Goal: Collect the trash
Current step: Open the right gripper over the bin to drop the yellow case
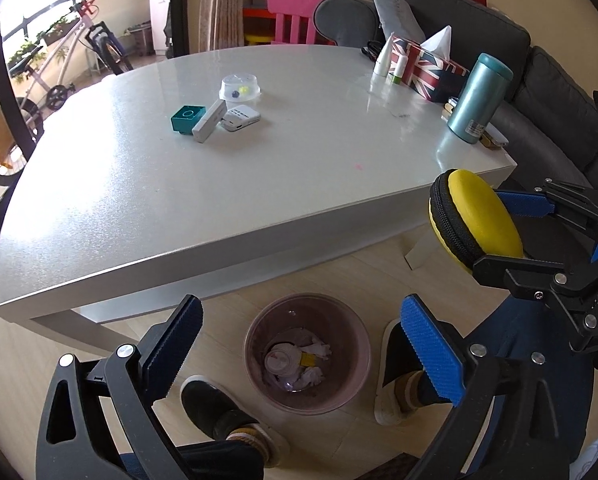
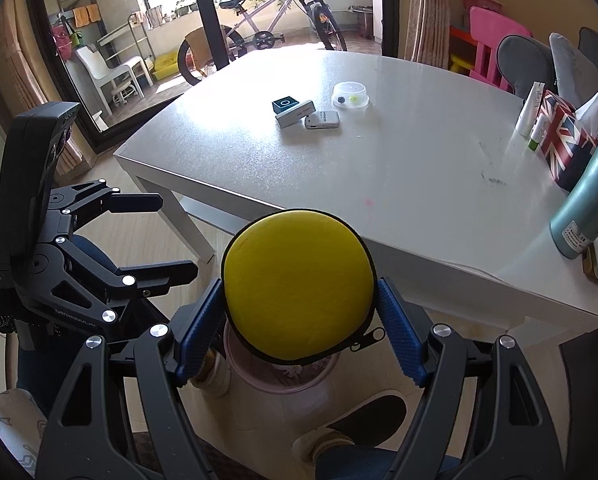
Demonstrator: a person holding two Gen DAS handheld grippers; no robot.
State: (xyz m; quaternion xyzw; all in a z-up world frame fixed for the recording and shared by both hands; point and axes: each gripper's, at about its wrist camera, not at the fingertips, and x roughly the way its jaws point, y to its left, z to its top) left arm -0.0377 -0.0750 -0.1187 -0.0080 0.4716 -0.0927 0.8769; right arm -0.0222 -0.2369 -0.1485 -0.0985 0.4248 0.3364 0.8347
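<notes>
My right gripper (image 2: 299,320) is shut on a round yellow zip case (image 2: 297,284) and holds it above the pink trash bin (image 2: 291,380), in front of the table's edge. The case also shows in the left wrist view (image 1: 475,220), held by the right gripper (image 1: 495,236). My left gripper (image 1: 299,344) is open and empty, above the bin (image 1: 255,340), which holds crumpled paper and a lid. It shows in the right wrist view (image 2: 171,236) at left.
The white table (image 1: 259,184) carries a teal box (image 1: 187,118), a white stick device (image 1: 209,120), a white pack (image 1: 241,118), a clear bowl (image 1: 239,87), a teal flask (image 1: 479,98) and a flag tissue box (image 1: 423,66). My feet flank the bin. A sofa lies right.
</notes>
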